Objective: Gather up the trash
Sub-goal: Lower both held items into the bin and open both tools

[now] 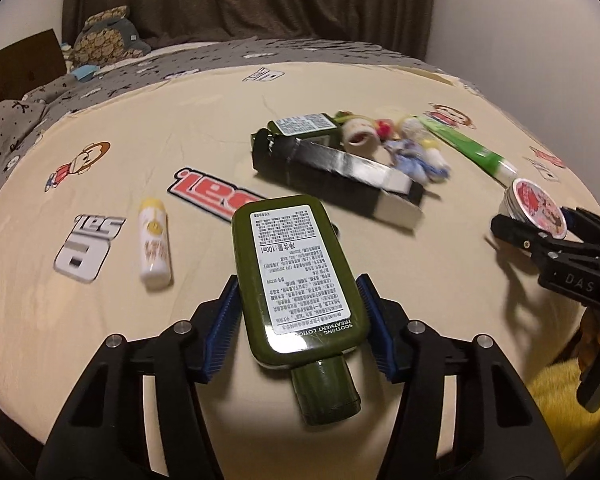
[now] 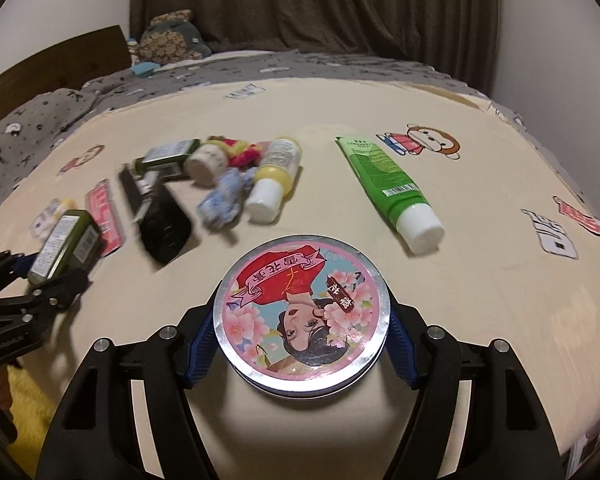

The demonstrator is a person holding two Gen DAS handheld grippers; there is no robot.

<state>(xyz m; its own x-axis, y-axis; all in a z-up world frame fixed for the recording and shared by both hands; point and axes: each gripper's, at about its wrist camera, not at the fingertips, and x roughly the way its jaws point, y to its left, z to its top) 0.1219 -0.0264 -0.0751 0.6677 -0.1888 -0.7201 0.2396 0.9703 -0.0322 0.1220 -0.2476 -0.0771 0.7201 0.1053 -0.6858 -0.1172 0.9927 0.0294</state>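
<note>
My left gripper (image 1: 298, 328) is shut on a dark green lotion bottle (image 1: 296, 272), held above the cream bedsheet with its cap toward the camera; the bottle also shows in the right wrist view (image 2: 66, 246). My right gripper (image 2: 300, 344) is shut on a round pink cream tin (image 2: 302, 312) with a woman's portrait on the lid; the tin also shows in the left wrist view (image 1: 536, 208). A pile of trash lies ahead: a black box (image 1: 332, 176), a second green bottle (image 1: 304, 126), a green tube (image 2: 388, 184), a yellow-white bottle (image 2: 274, 178) and wrappers (image 2: 224, 196).
A small white and yellow bottle (image 1: 154, 248) lies to the left on the sheet. The cream sheet (image 2: 480, 280) has cartoon prints. A grey blanket (image 1: 16, 120) and a plush toy (image 1: 104, 38) lie at the back. Something yellow and fluffy (image 1: 560, 396) sits off the bed's near edge.
</note>
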